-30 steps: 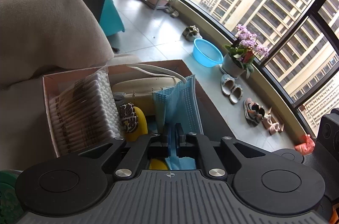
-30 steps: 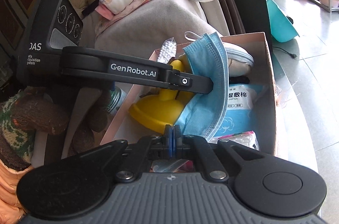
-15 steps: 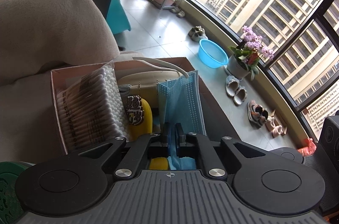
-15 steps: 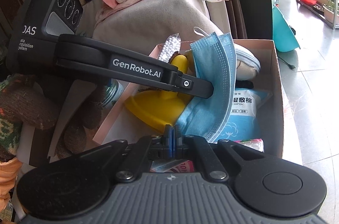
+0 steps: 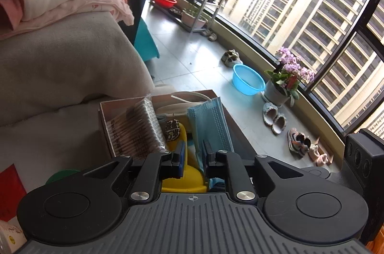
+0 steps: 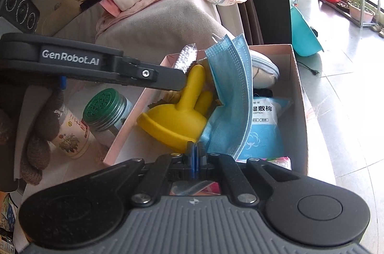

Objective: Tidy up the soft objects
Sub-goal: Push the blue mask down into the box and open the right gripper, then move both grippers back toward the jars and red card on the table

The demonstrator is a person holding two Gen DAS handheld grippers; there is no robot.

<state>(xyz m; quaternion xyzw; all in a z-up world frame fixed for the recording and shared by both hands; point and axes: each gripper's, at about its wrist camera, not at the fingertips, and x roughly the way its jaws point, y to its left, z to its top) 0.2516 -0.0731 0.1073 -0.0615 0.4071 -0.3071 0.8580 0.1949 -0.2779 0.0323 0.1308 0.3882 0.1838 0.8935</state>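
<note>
The left gripper (image 5: 193,155) jaws have just been opening; the blue mask (image 5: 210,124) is seen just beyond them, unclamped, in the box (image 5: 105,109). The right gripper (image 6: 194,153) jaws are together.

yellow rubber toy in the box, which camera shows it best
The right wrist view. There the yellow rubber toy lies in the open, its round base and upright prongs visible inside the cardboard box, beside the blue face mask. The left wrist view shows only slivers of it, mostly hidden behind the left gripper.
</note>
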